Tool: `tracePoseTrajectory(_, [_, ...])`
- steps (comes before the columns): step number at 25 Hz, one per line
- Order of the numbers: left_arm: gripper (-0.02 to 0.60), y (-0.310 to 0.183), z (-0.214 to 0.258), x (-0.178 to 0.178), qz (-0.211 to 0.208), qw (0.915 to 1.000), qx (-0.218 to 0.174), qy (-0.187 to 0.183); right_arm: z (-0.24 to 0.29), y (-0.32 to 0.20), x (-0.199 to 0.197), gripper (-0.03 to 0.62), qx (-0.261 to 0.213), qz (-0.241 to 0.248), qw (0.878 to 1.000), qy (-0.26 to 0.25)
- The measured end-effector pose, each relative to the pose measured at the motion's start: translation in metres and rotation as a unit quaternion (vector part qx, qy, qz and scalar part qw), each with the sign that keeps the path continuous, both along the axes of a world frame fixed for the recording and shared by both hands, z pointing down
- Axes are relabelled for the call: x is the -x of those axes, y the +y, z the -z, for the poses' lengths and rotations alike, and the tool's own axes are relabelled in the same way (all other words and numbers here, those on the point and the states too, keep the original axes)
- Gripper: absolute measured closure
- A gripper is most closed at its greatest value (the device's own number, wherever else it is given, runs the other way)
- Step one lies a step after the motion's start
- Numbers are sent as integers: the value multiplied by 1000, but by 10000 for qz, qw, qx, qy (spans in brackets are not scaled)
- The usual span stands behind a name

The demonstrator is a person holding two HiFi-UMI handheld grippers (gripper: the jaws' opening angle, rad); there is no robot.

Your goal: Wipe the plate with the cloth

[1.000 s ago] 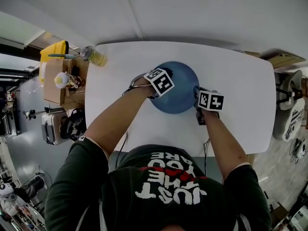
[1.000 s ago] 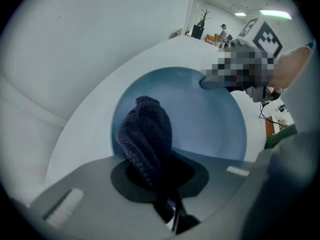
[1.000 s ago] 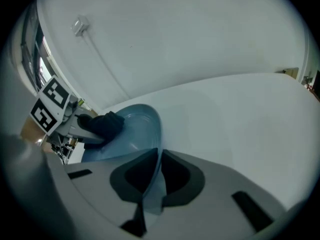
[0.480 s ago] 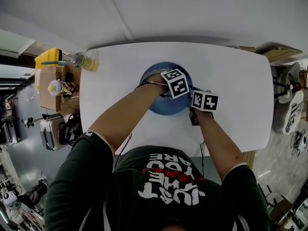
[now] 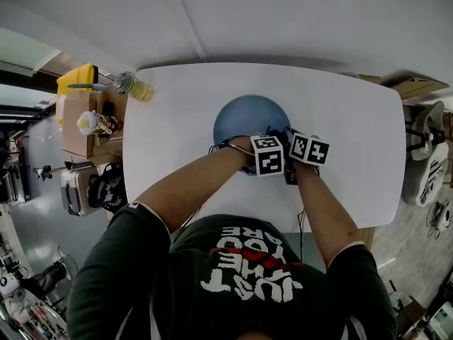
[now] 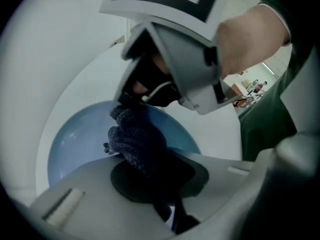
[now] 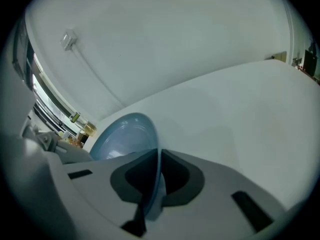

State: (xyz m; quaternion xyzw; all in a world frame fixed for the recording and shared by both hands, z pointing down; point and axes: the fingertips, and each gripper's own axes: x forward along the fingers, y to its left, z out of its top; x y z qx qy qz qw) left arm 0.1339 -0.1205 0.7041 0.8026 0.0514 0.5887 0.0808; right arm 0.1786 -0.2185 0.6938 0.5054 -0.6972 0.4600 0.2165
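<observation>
A blue plate (image 5: 248, 121) lies in the middle of the white table (image 5: 347, 119). My left gripper (image 5: 267, 156) is over the plate's near right part, shut on a dark knitted cloth (image 6: 136, 138). The cloth bunches past the jaws and rests on the plate's (image 6: 75, 139) blue inside. My right gripper (image 5: 308, 149) sits right beside it, shut on the plate's right rim (image 7: 152, 159), which stands edge-on between its pads. In the head view the marker cubes hide the cloth and both sets of fingertips.
A yellow bottle (image 5: 136, 86) stands at the table's far left corner. Beyond that edge are a cardboard box (image 5: 86, 119) with small items and a case (image 5: 76, 186) on the floor. Chairs (image 5: 425, 161) stand off the right edge.
My left gripper has swept with the cloth from the plate's far left part across to its near right part, ending next to the right gripper. The right gripper has stayed on the rim.
</observation>
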Motion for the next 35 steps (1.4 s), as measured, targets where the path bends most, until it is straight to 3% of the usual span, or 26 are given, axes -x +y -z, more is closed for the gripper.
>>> tracePoseTrajectory(5, [537,36,-1,26,33,9985,542,-49,0,1,1,571,-65,145,9998,134])
tracePoseTrajectory(10, [537,30,0,65,674,9928,964,-231,2,0,0,571,-86,307,9993,217])
tracePoseTrajectory(13, [535,13,-2,93,1148,9878,997,-350,2,3,3,571,-101,415,9988,243])
tracePoseTrajectory(17, [534,-26,-1,118,1699,9826,669,-329,1,8,8,569,-104,476,9985,253])
tracePoseTrajectory(21, [529,-57,-5,136,2115,9742,490,-617,2,11,8,569,-106,506,9982,301])
tracePoseTrajectory(26, [532,-102,-8,121,2221,9718,-430,-657,3,12,7,569,-103,558,9976,386])
tracePoseTrajectory(28, [534,-106,-9,112,2099,9737,-610,-645,3,11,8,569,-89,503,9980,362])
tracePoseTrajectory(31, [534,-103,-4,106,2164,9741,-584,-308,1,11,8,569,-59,396,9987,328])
tracePoseTrajectory(33, [534,-99,9,106,2555,9657,-423,186,1,11,8,569,-67,371,9987,344])
tracePoseTrajectory(35, [534,-97,33,111,2944,9518,-342,785,2,11,7,568,-97,418,9983,393])
